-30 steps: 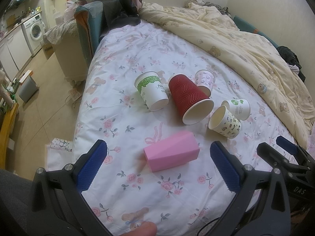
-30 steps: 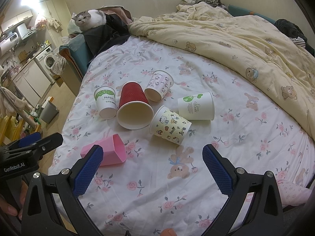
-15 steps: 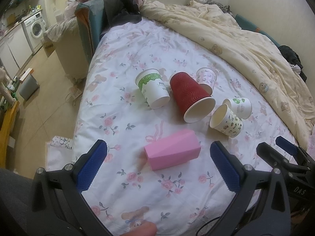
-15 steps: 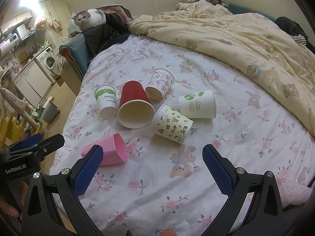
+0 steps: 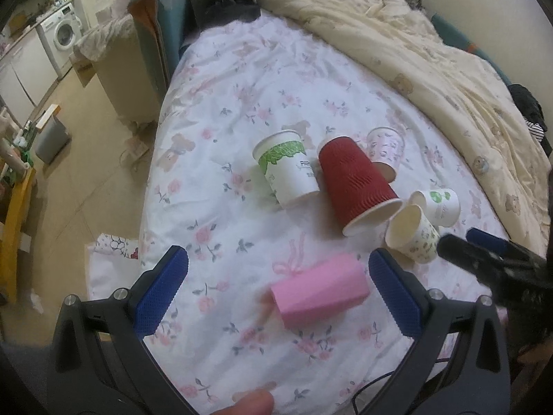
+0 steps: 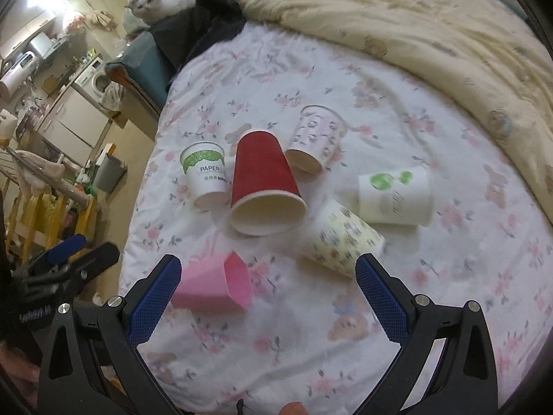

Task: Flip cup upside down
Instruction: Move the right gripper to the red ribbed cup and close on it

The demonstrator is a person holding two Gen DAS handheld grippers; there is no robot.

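Several cups lie on their sides on the floral bed sheet. A pink faceted cup lies between the fingers of my open, empty left gripper; it also shows in the right wrist view. Beyond it lie a red ribbed cup, a white cup with green leaf print, a pale pink patterned cup, a cream cartoon-print cup and a white cup with a green logo. My right gripper is open and empty, just short of the pink and cream cups.
A cream quilt is bunched along the far right of the bed. A cat sits on dark clothes at the far bed end. The bed's left edge drops to the floor, with a bin and a washing machine beyond.
Both grippers have moved forward and down toward the cups, which now look larger. The pink cup now sits between the left gripper's fingers. The cups have not moved.
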